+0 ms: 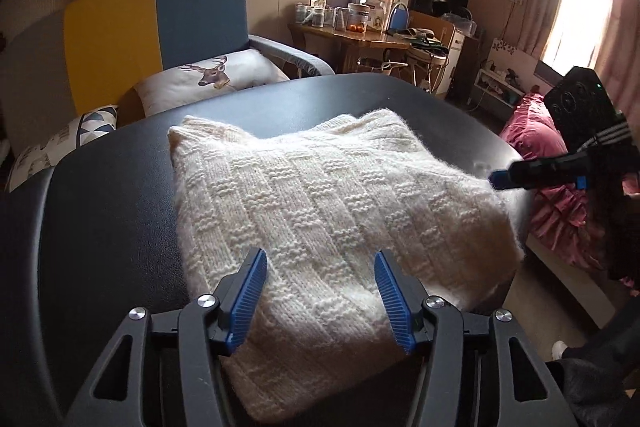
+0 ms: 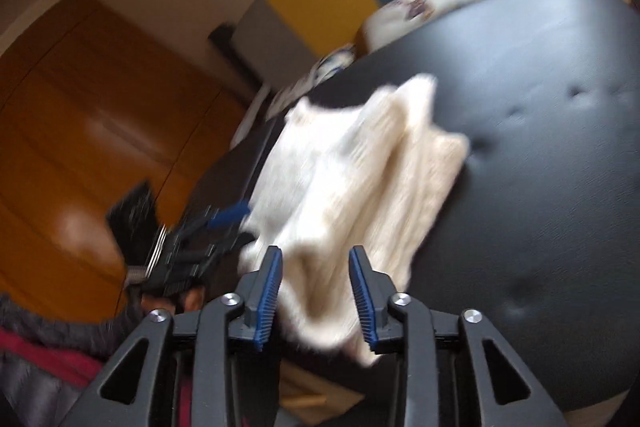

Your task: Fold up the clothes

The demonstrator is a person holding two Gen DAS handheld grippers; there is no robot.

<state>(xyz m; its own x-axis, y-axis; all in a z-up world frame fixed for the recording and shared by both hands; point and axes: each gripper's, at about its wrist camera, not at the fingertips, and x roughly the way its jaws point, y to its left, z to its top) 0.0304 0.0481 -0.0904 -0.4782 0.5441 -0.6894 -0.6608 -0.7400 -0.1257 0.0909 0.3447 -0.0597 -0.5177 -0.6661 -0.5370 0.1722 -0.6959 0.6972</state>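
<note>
The cream knit sweater [image 1: 320, 203] lies folded on the black bench [image 1: 100, 227], toward its near edge. The left hand-held gripper [image 1: 320, 297] sits over the sweater's near edge, blue pads apart, nothing clamped. The right hand-held gripper [image 2: 316, 297] is at the sweater's right edge, pads apart, nothing between them; this view is blurred.

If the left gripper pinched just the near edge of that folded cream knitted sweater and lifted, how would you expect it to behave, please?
The folded cream knitted sweater would probably sag and unfold, since its layers lie loose and thick. Its fuzzy knit likely grips the ribbed blue pads well. Pushed, it may slide on the smooth black padded table, bunching rather than moving stiffly.
</note>
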